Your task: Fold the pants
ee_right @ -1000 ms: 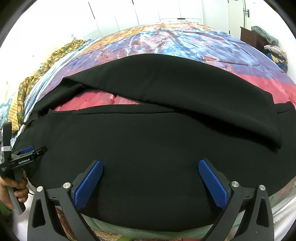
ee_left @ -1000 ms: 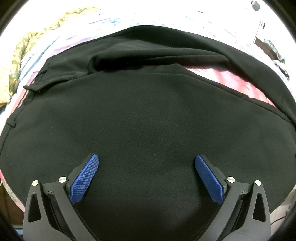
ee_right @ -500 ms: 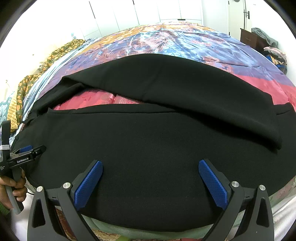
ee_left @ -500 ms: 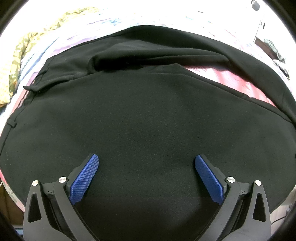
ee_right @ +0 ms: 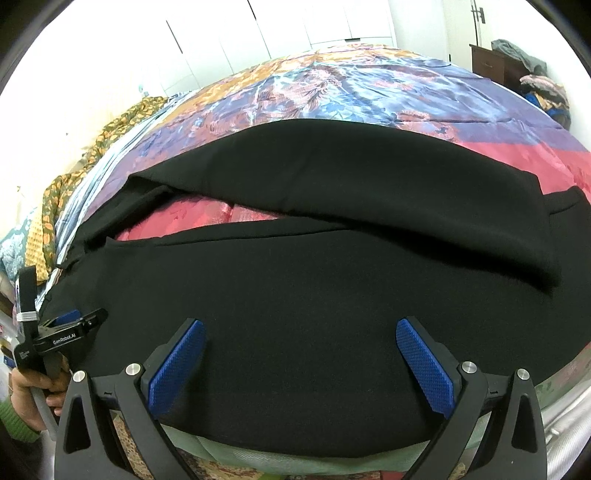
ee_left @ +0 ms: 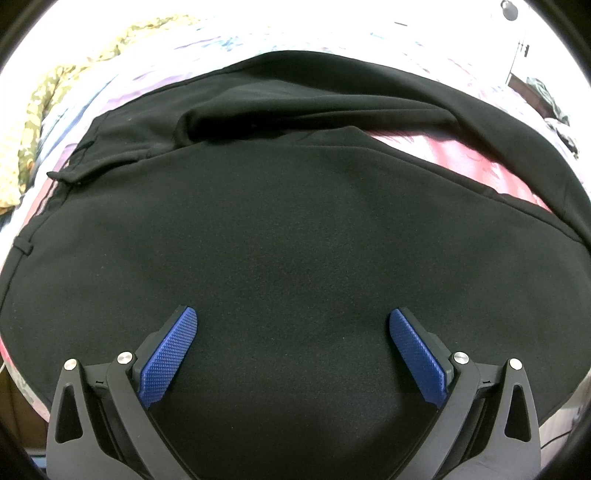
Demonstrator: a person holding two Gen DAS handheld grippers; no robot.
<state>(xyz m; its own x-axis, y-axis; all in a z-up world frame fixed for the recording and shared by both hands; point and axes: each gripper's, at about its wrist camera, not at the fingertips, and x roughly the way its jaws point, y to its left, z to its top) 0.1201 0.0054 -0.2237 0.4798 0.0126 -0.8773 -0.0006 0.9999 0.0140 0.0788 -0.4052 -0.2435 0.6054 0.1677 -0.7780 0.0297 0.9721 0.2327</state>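
Bed under a glossy floral bedspread (ee_right: 354, 85) of blue, orange and red, upper frame. Black fabric pants (ee_right: 314, 295) spread across the centre, one leg folded over. Left gripper (ee_left: 293, 354) and right gripper (ee_right: 301, 363) both spread wide above the cloth, pinching nothing.

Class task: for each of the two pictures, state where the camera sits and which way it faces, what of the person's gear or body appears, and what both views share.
Left wrist: sits on the left hand-held gripper, looking along its open fingers over the black pants.
Right wrist: sits on the right hand-held gripper, open, facing across the bed toward white cupboards; the person's hand shows at lower left.
Shared: pants and patterned bedspread.
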